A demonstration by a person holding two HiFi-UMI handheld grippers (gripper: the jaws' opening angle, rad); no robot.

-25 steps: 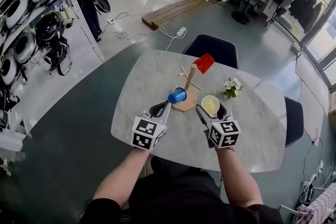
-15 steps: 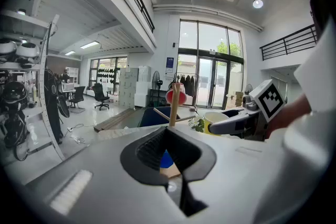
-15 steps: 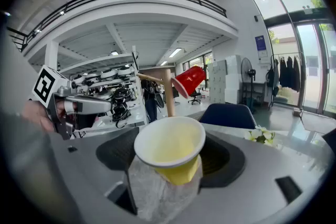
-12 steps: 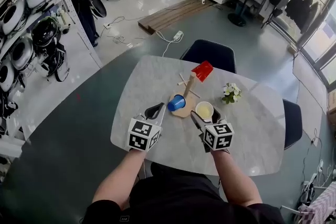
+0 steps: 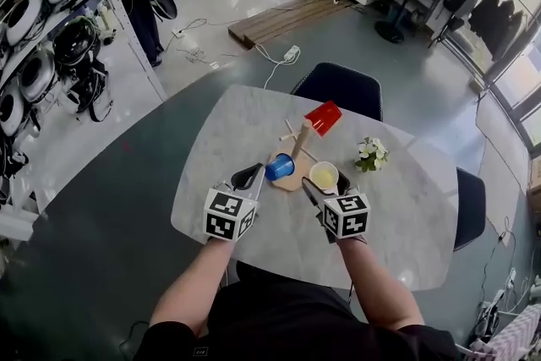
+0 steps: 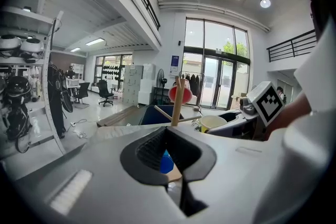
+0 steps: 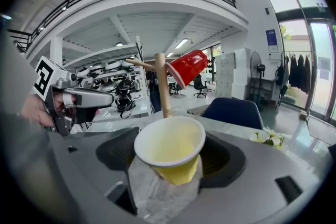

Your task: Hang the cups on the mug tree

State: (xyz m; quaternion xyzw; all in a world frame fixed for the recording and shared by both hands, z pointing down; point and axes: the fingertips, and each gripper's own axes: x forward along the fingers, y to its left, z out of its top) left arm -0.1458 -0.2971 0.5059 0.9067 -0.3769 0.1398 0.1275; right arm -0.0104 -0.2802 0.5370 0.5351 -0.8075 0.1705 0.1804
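Spreading across the head view, the marble table [image 5: 245, 123] carries everything; one dark chair [image 5: 338, 84] is tucked in at its far edge and another [image 5: 470, 207] at its right end. Near the table's middle stands the wooden tree [image 5: 299, 141] on its flat base, post upright, pegs slanting out.

The left gripper [image 5: 248, 177] hovers just short of the base, its jaws clenched together on nothing. The right gripper [image 5: 326, 185] is just beside the base on the other side, and its jaws grasp the yellow cup [image 5: 324, 175] by its lower body. That cup tilts mouth-up towards the person; its inside is bare, with nothing in it.

The red cup [image 5: 323, 117] hangs slanted from a peg at the top of the tree, so its inside is out of sight. The blue cup [image 5: 279, 167] lies on its side low by the base, mouth towards the left gripper; whether a peg carries it I cannot tell.

A small bunch of white flowers [image 5: 369, 151] sits to the right of the tree, apart from it.
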